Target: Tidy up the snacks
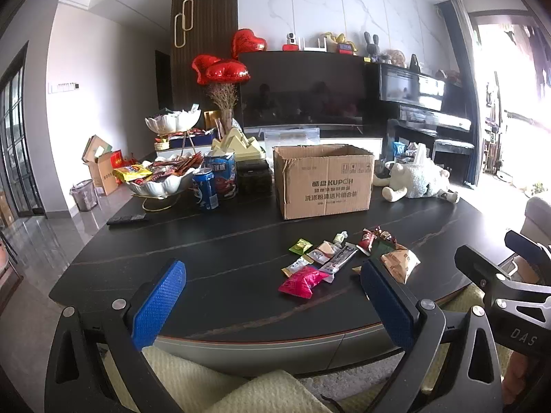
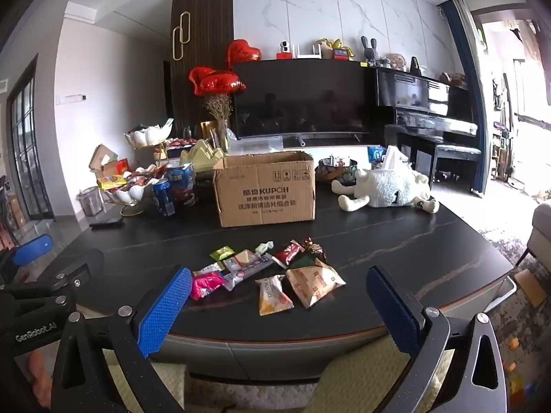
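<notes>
Left wrist view has the left gripper (image 1: 272, 296) held low at the near edge of the dark table (image 1: 206, 247), jaws spread wide, holding nothing. Beside it the right gripper (image 2: 279, 296) hangs likewise, wide open and empty, level with the table edge. Roughly ten snack packets (image 2: 268, 268) lie scattered on the tabletop just ahead of both grippers. Behind them stands one open cardboard box (image 2: 265, 189), a white plush toy (image 2: 385, 189) to its right, two white snack bowls (image 1: 162, 179) to its left. One television (image 2: 299, 99) and one piano (image 2: 427, 110) line the marbled wall.
</notes>
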`<state>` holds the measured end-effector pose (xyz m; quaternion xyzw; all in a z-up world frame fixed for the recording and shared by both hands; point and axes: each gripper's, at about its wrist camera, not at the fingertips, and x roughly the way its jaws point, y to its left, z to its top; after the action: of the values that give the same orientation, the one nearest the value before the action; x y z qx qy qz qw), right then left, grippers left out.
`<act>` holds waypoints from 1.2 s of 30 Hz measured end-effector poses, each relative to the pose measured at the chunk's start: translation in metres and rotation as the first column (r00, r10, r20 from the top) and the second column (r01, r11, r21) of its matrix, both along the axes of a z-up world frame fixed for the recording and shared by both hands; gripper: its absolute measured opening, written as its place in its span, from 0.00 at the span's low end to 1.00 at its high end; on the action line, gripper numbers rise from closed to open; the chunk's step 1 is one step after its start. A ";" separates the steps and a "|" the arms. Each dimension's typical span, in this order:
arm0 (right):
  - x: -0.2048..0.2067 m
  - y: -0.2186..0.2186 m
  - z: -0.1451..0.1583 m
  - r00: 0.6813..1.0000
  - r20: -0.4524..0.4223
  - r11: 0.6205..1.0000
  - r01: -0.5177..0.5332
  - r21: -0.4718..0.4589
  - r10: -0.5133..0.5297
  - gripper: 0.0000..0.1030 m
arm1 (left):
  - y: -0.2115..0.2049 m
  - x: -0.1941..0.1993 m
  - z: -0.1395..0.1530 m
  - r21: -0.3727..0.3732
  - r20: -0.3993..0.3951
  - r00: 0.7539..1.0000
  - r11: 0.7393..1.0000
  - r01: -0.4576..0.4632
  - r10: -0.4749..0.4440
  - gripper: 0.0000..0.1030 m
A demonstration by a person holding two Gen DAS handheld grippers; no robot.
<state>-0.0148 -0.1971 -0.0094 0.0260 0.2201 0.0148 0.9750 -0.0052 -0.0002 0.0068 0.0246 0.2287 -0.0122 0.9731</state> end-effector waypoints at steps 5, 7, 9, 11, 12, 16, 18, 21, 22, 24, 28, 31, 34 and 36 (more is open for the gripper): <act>0.000 0.001 0.004 1.000 0.002 1.000 0.000 -0.001 0.000 1.00 | 0.000 -0.001 0.002 0.000 0.001 1.000 1.000 0.000 0.000 1.00; -0.001 0.001 0.004 1.000 0.003 1.000 0.000 -0.001 0.000 1.00 | 0.000 -0.001 0.002 -0.002 0.002 1.000 1.000 0.002 -0.002 1.00; -0.001 0.001 0.004 1.000 0.004 1.000 0.000 -0.001 0.000 1.00 | 0.000 -0.001 0.001 0.000 0.003 1.000 1.000 0.000 0.000 1.00; -0.001 0.001 0.004 1.000 0.004 1.000 0.000 -0.002 0.000 1.00 | 0.000 -0.001 0.002 -0.001 0.003 1.000 1.000 0.000 0.000 1.00; -0.001 0.001 0.004 1.000 0.004 1.000 -0.001 -0.001 0.001 1.00 | 0.000 -0.001 0.001 -0.002 0.002 1.000 1.000 0.001 -0.001 1.00; -0.001 0.001 0.004 1.000 0.006 1.000 0.000 -0.002 0.000 1.00 | 0.000 -0.001 0.002 -0.003 0.002 1.000 1.000 0.002 -0.002 1.00; -0.001 0.001 0.004 1.000 0.005 1.000 -0.001 -0.002 0.001 1.00 | 0.000 -0.001 0.001 -0.002 0.002 1.000 1.000 0.000 0.000 1.00; -0.002 0.001 0.004 1.000 0.007 1.000 0.000 -0.002 0.000 1.00 | 0.000 -0.001 0.001 -0.002 0.003 1.000 1.000 0.000 0.000 1.00; -0.002 0.001 0.004 1.000 0.007 1.000 0.000 -0.003 0.000 1.00 | 0.000 -0.001 0.001 -0.003 0.003 1.000 1.000 0.001 -0.001 1.00; -0.002 0.001 0.003 1.000 0.008 1.000 0.000 -0.003 0.000 1.00 | 0.000 -0.001 0.001 -0.003 0.003 1.000 1.000 0.000 0.000 1.00; -0.002 0.001 0.003 1.000 0.008 1.000 0.000 -0.003 0.000 1.00 | 0.000 -0.001 0.001 -0.003 0.004 1.000 1.000 0.000 0.000 1.00; -0.002 0.002 0.004 1.000 0.008 1.000 0.000 -0.004 0.000 1.00 | 0.000 -0.001 0.001 -0.003 0.003 1.000 1.000 0.000 0.000 1.00; -0.002 0.001 0.004 1.000 0.009 1.000 0.000 -0.003 0.000 1.00 | 0.000 -0.001 0.001 -0.004 0.004 1.000 1.000 0.000 0.000 1.00; -0.002 0.002 0.003 1.000 0.009 1.000 0.001 -0.004 -0.001 1.00 | 0.000 -0.001 0.001 -0.003 0.004 1.000 1.000 -0.001 0.001 1.00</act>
<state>-0.0169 -0.1956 -0.0059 0.0242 0.2157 0.0142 0.9761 -0.0064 -0.0002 0.0078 0.0232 0.2267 -0.0120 0.9736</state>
